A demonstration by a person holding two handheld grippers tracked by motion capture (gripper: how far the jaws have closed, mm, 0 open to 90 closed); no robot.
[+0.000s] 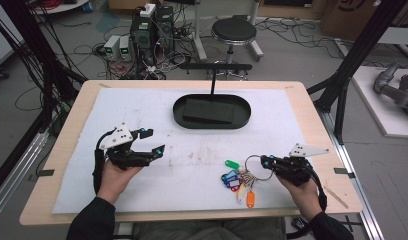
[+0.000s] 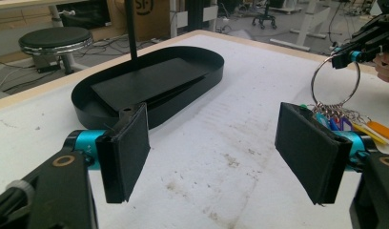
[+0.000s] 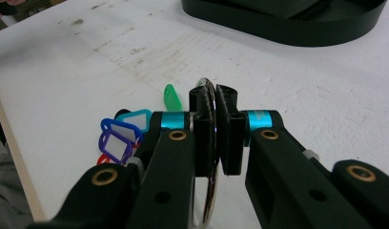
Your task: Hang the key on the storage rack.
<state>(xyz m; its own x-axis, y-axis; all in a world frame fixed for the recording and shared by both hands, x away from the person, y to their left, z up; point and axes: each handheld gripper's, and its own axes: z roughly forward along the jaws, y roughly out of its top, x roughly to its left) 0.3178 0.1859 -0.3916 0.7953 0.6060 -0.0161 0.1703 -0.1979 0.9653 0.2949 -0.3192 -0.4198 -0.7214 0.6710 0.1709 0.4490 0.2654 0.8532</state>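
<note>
Left hand-held gripper [image 1: 148, 141]: jaws spread wide, nothing between them, held low, pointing forward-right. Right hand-held gripper [image 1: 264, 161]: jaws pinched together, pointing left. Both forearms enter from the near edge.

large metal key ring [image 1: 256, 167] with coloured plastic tags [image 1: 235, 179], ring upright, tags splayed on white mat

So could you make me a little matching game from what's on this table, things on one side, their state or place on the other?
Things:
1. left gripper
2. right gripper
3. key ring
4. black oval tray

States or places:
A. pinched between two jaws
B. at the far side of the white mat
C. jaws wide apart, nothing between them
D. jaws shut

Pairs: 1-C, 2-D, 3-A, 4-B
</note>
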